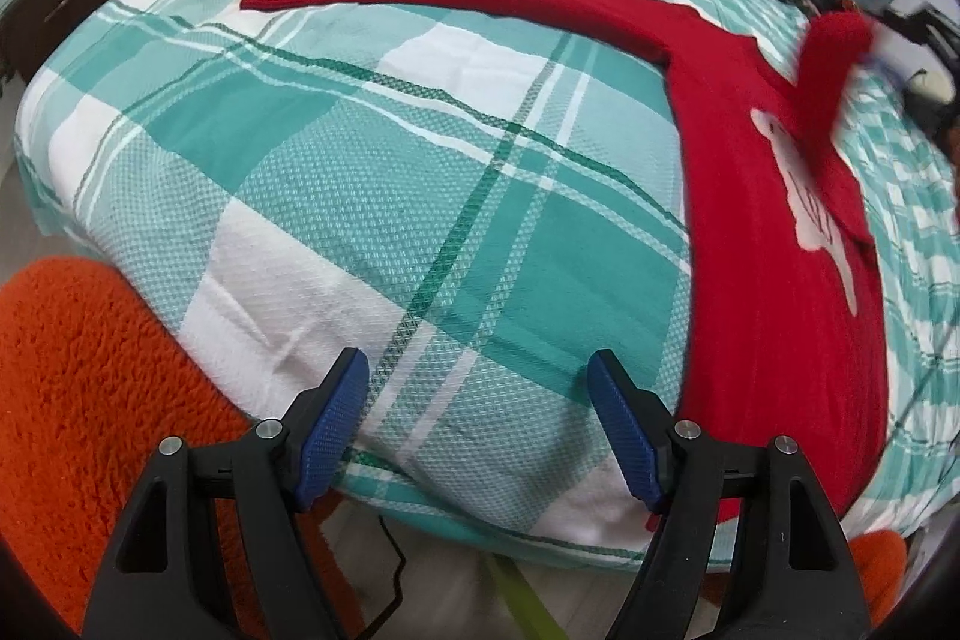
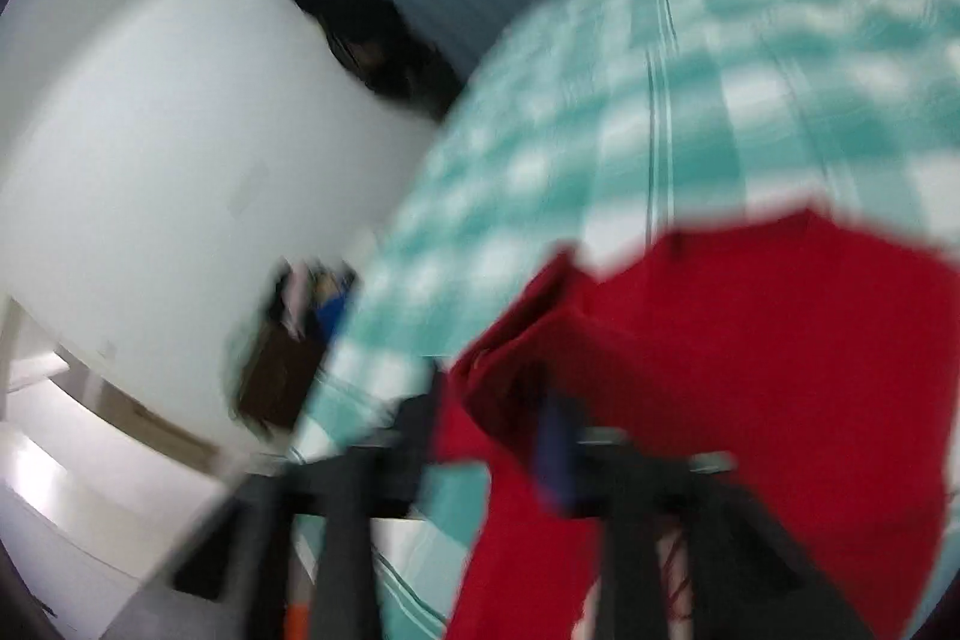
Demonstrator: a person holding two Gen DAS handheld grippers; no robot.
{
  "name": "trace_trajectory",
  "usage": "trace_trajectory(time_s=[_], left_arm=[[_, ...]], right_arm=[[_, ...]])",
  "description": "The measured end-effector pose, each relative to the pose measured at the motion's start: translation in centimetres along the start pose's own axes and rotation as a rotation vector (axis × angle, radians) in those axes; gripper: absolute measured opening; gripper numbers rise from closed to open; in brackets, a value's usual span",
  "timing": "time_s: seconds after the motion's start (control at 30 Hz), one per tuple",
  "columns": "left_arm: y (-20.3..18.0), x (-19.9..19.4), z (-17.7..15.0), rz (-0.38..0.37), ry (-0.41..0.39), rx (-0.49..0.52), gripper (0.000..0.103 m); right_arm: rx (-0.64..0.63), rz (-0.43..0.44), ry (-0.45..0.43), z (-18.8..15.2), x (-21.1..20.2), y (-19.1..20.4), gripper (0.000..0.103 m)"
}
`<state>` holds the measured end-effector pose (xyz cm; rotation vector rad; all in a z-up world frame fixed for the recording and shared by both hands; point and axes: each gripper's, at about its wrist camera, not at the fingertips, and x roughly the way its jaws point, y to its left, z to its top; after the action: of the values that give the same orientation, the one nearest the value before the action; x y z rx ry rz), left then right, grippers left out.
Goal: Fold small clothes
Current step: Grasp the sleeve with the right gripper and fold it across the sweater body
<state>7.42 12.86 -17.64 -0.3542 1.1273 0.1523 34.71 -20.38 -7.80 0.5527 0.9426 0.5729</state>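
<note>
teal-and-white plaid bedspread (image 1: 372,172) fills the left wrist view, its near edge rounding down toward a fuzzy orange rug (image 1: 90,388) at lower left. left gripper (image 1: 480,424) hangs above that edge, jaws apart, nothing between them. just right of it lies the red long-sleeved top with a white print (image 1: 780,280), one sleeve stretched across the bedspread's far side, open plaid between. right gripper (image 2: 480,436) is badly blurred; red cloth drapes over it, and i cannot tell whether its jaws grip.
</note>
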Motion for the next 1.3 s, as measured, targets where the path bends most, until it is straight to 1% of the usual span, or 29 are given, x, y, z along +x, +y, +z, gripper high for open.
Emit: trace_trajectory(time_s=[0.07, 0.13, 0.23, 0.3, 0.33, 0.4, 0.43, 0.47, 0.53, 0.6, 0.63, 0.67, 0.7, 0.73, 0.77, 0.8, 0.83, 0.87, 0.9, 0.97, 1.1, 1.17, 1.2, 1.27, 1.3], left_arm=[[0.0, 0.0, 0.0, 0.0, -0.002, 0.002, 0.078], [0.0, 0.0, -0.2, 0.001, -0.003, 0.003, 0.078], [-0.3, 0.1, -0.3, 0.015, -0.004, 0.013, 0.079], [-0.4, 0.1, -0.4, 0.021, -0.009, 0.02, 0.079], [-0.5, 0.2, -0.4, 0.024, -0.011, 0.023, 0.079], [-0.8, 0.3, -0.6, 0.032, -0.01, 0.033, 0.08], [-0.9, 0.4, -0.6, 0.035, -0.01, 0.037, 0.081], [-1.0, 0.5, -0.6, 0.041, -0.01, 0.041, 0.082], [-1.4, 0.8, -0.6, 0.055, -0.008, 0.051, 0.084], [-1.7, 0.9, -0.5, 0.07, -0.008, 0.061, 0.084], [-1.8, 0.9, -0.5, 0.075, -0.008, 0.064, 0.084], [-1.8, 0.9, -0.5, 0.076, -0.007, 0.065, 0.084], [-1.7, 0.8, -0.4, 0.076, -0.006, 0.064, 0.084], [-1.6, 0.8, -0.4, 0.079, -0.006, 0.063, 0.084], [-1.5, 0.7, -0.5, 0.083, -0.007, 0.06, 0.084], [-1.3, 0.6, -0.5, 0.083, -0.008, 0.055, 0.084], [-1.0, 0.6, -0.6, 0.082, -0.008, 0.049, 0.084], [-1.0, 0.7, -0.5, 0.082, -0.007, 0.044, 0.085], [-0.8, 0.9, -0.4, 0.08, -0.003, 0.037, 0.085], [-0.7, 1.2, -0.3, 0.081, 0.006, 0.029, 0.086], [-1.0, 1.3, -0.3, 0.083, 0.007, 0.03, 0.086], [-1.0, 1.3, -0.3, 0.08, 0.006, 0.031, 0.086], [-0.9, 1.3, -0.4, 0.078, 0.005, 0.029, 0.087], [-0.8, 1.4, -0.5, 0.078, 0.004, 0.026, 0.088], [-0.8, 1.4, -0.5, 0.08, 0.005, 0.025, 0.088]], right_arm=[[-0.053, -0.066, 0.028, -2.1, 1.7, 0.4, 0.065], [-0.097, -0.091, 0.049, -4.0, 2.1, -0.2, 0.065], [-0.11, -0.146, 0.04, -5.8, 0.2, -4.2, 0.065], [-0.112, -0.248, 0.01, -7.3, -2.2, -7.7, 0.065], [-0.136, -0.329, -0.011, -8.0, -3.7, -9.1, 0.065], [-0.203, -0.448, -0.034, -8.8, -5.9, -11.0, 0.065], [-0.234, -0.501, -0.027, -9.0, -6.6, -12.1, 0.066], [-0.255, -0.557, 0.003, -9.2, -7.0, -13.6, 0.066], [-0.265, -0.598, 0.04, -8.6, -6.7, -15.0, 0.066], [-0.282, -0.673, 0.1, -7.9, -5.3, -16.4, 0.065], [-0.29, -0.688, 0.107, -7.4, -4.8, -16.5, 0.064], [-0.31, -0.706, 0.1, -7.1, -4.3, -16.7, 0.062], [-0.338, -0.753, 0.067, -6.9, -4.5, -16.5, 0.06], [-0.355, -0.819, 0.021, -7.1, -5.0, -16.5, 0.06], [-0.325, -0.885, -0.022, -7.0, -5.5, -17.3, 0.06], [-0.229, -0.884, -0.045, -7.2, -6.7, -19.3, 0.062], [-0.17, -0.869, -0.054, -7.6, -7.5, -20.4, 0.066], [-0.136, -0.859, -0.066, -8.1, -8.1, -21.3, 0.067], [-0.153, -0.861, -0.075, -8.5, -8.4, -21.4, 0.067], [-0.2, -0.874, -0.063, -8.5, -8.4, -20.9, 0.067], [-0.196, -0.851, -0.065, -8.6, -9.9, -20.7, 0.07], [-0.175, -0.885, -0.072, -9.2, -11.2, -20.4, 0.07], [-0.166, -0.876, -0.087, -9.4, -11.3, -19.8, 0.07], [-0.158, -0.822, -0.14, -8.7, -12.3, -18.3, 0.07], [-0.16, -0.78, -0.16, -8.0, -12.5, -17.4, 0.07]])
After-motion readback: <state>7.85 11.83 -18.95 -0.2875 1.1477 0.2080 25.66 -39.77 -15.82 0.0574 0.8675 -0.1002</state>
